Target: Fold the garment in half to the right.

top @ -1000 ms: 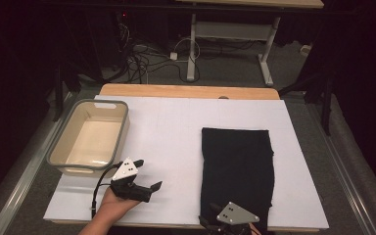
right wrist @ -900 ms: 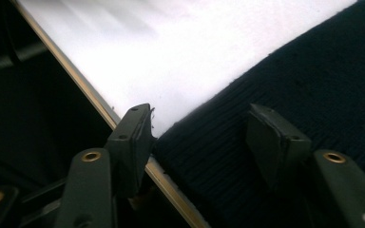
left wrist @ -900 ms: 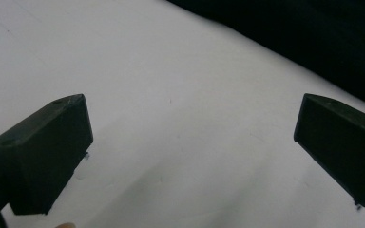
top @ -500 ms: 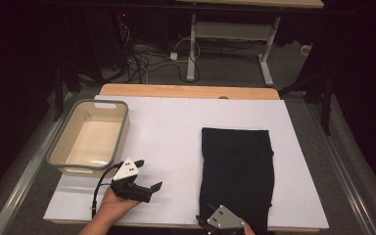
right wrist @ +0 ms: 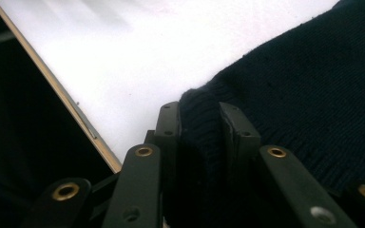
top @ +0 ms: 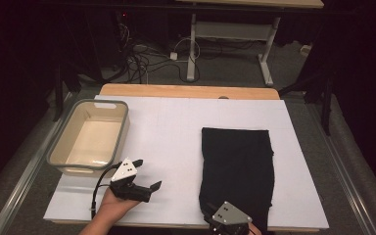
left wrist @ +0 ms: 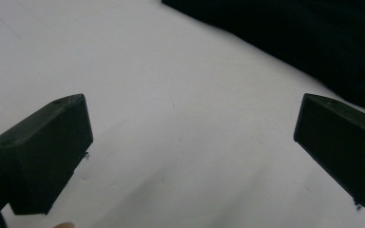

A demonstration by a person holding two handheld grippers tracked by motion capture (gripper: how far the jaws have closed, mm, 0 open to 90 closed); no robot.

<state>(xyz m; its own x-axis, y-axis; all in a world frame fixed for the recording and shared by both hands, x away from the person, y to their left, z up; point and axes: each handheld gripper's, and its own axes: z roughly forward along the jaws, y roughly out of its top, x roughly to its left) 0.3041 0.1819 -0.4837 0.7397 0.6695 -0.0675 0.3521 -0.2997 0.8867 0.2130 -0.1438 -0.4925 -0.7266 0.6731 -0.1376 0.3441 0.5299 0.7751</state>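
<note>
A dark knit garment (top: 237, 166) lies folded flat on the right half of the white table (top: 176, 127). My right gripper (right wrist: 200, 123) is at its near left corner, low in the high view (top: 215, 213). Its jaws have just been closing and now pinch a fold of the garment's ribbed edge (right wrist: 197, 137). My left gripper (top: 147, 173) hovers over bare table near the front left, jaws wide open and holding nothing (left wrist: 190, 142). The garment's edge (left wrist: 313, 38) shows beyond it.
A beige tub with a grey rim (top: 122, 127) stands at the table's left, with nothing inside. A wooden strip (top: 186, 91) runs along the far edge. The table's near edge (right wrist: 76, 114) lies just left of my right gripper. Cables and a desk frame sit on the floor beyond.
My right gripper has shifted slightly along the garment's near edge, staying at the left corner. The left hand and gripper have not moved.
</note>
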